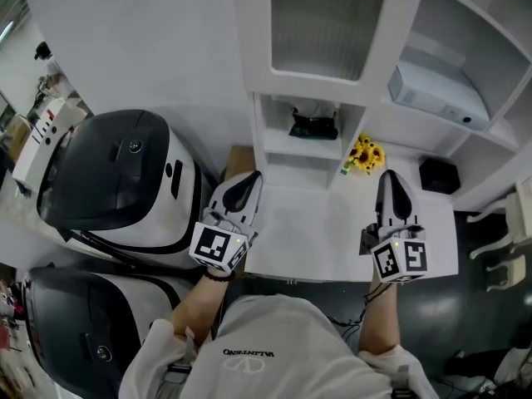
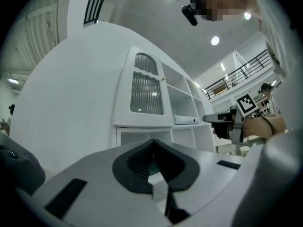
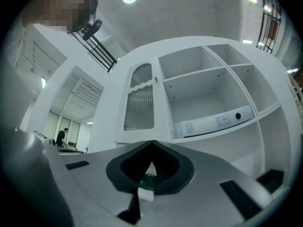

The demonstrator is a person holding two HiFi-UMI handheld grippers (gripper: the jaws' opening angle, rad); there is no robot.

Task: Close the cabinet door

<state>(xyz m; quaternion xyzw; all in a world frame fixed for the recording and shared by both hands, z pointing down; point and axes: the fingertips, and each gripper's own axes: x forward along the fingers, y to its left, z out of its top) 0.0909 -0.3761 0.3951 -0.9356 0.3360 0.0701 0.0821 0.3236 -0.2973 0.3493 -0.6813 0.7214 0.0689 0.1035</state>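
The white cabinet door (image 1: 328, 23) has a ribbed glass panel and lies flush with the cabinet front, left of the open shelves. It also shows in the left gripper view, door (image 2: 147, 91), and in the right gripper view, door (image 3: 140, 103), with a small knob (image 3: 155, 79) on its right edge. My left gripper (image 1: 241, 191) hangs low over the left end of the white desk top (image 1: 332, 243), shut and empty, well short of the door. My right gripper (image 1: 392, 194) is over the right half of the desk, jaws together, holding nothing. Both point slightly upward toward the cabinet; left gripper (image 2: 152, 141), right gripper (image 3: 151, 142).
A white box-like device (image 1: 436, 98) lies on an open shelf to the right of the door. Yellow sunflowers (image 1: 366, 154), a black object in a cubby (image 1: 313, 127) and a black box (image 1: 438, 175) sit at the desk's back. Two large black-and-white machines (image 1: 125, 181) stand to the left.
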